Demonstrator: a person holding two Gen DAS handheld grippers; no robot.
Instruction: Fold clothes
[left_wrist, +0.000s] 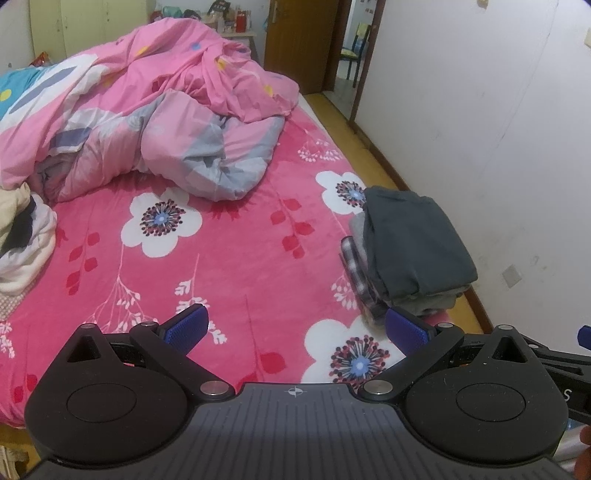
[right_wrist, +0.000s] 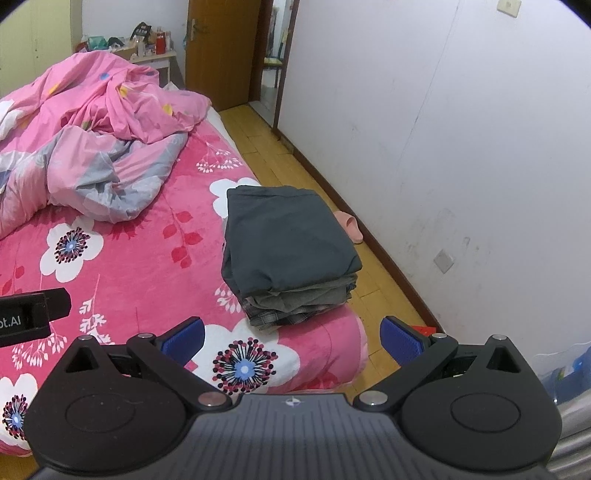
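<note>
A stack of folded clothes (left_wrist: 413, 247), dark grey on top with a plaid piece at the bottom, sits at the bed's right edge; it also shows in the right wrist view (right_wrist: 288, 251). A loose heap of unfolded clothes (left_wrist: 22, 240) lies at the left edge of the bed. My left gripper (left_wrist: 297, 328) is open and empty above the pink flowered sheet (left_wrist: 229, 266), left of the stack. My right gripper (right_wrist: 291, 339) is open and empty, just in front of the stack. Part of the left gripper (right_wrist: 33, 314) shows at the left of the right wrist view.
A crumpled pink and grey duvet (left_wrist: 147, 122) covers the far half of the bed. A white wall (right_wrist: 461, 147) runs close along the right, with a strip of wooden floor (right_wrist: 295, 166) and a pink slipper (right_wrist: 349, 225) between. A door (right_wrist: 221, 48) stands at the far end.
</note>
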